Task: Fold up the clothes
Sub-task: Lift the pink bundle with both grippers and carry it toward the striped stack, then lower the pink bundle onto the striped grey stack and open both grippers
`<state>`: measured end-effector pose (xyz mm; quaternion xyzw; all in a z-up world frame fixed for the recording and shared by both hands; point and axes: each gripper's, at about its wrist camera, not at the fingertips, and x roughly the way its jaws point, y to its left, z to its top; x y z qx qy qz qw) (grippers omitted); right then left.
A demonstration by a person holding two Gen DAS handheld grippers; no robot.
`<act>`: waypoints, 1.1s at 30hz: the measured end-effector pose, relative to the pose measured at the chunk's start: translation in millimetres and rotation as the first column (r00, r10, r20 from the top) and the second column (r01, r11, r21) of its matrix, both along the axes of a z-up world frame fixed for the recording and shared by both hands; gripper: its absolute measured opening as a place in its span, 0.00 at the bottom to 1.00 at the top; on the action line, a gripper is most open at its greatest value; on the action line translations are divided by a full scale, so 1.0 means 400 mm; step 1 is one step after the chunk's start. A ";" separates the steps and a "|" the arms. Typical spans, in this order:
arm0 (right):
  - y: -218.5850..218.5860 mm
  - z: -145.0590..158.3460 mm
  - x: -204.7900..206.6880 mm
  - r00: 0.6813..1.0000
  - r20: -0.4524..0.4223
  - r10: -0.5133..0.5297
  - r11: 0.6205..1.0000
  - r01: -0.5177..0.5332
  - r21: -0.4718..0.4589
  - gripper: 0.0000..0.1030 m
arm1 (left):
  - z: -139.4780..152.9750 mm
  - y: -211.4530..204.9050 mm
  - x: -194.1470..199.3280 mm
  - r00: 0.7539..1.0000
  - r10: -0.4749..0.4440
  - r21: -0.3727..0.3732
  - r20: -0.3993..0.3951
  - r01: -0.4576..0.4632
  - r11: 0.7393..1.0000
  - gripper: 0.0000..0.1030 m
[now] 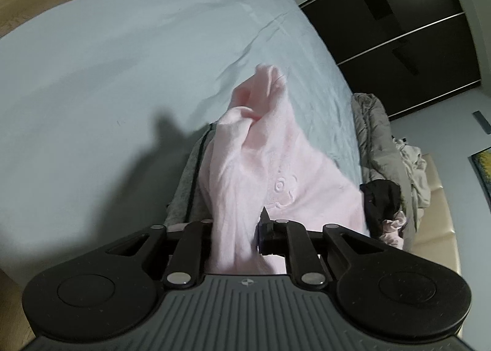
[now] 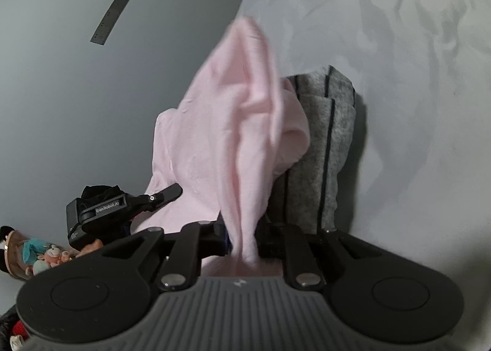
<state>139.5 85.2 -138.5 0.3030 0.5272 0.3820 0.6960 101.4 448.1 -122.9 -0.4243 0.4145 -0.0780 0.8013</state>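
A pale pink garment [image 1: 260, 160] hangs in the air above the bed, bunched and draped, with an embossed motif on it. My left gripper [image 1: 237, 228] is shut on a fold of it; the cloth covers most of the fingers. My right gripper [image 2: 245, 243] is shut on another pinch of the same pink garment [image 2: 233, 136]. The left gripper also shows in the right wrist view [image 2: 165, 193], low at the left, against the pink cloth. A folded grey garment with black stripes [image 2: 319, 148] lies on the bed under the pink one; its edge shows in the left wrist view [image 1: 184, 185].
The bed has a pale blue sheet [image 1: 122, 74], wrinkled toward its far side. A pile of grey, white and black clothes [image 1: 396, 166] lies on a cream bench [image 1: 442, 216] beside the bed. Dark wardrobe doors [image 1: 399, 28] stand beyond. Soft toys [image 2: 36, 255] sit on the floor.
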 end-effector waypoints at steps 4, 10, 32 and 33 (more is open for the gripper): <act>-0.035 0.046 0.001 0.996 0.087 0.030 0.998 -0.025 -0.056 0.29 | 0.057 0.017 -0.009 1.000 -0.006 0.045 0.016 0.005 0.999 0.12; -0.092 0.160 0.010 0.965 0.264 0.012 0.997 0.008 -0.077 0.29 | 0.151 0.031 0.003 0.998 0.011 0.136 0.061 -0.019 0.991 0.12; 0.142 0.171 0.102 0.864 0.457 0.213 0.944 -0.062 -0.323 0.27 | 0.091 -0.069 0.162 0.997 0.003 0.218 0.073 -0.019 0.976 0.12; 0.145 0.160 0.101 0.854 0.462 0.238 0.932 -0.066 -0.357 0.27 | 0.076 -0.066 0.164 0.999 0.009 0.236 0.050 -0.020 0.971 0.12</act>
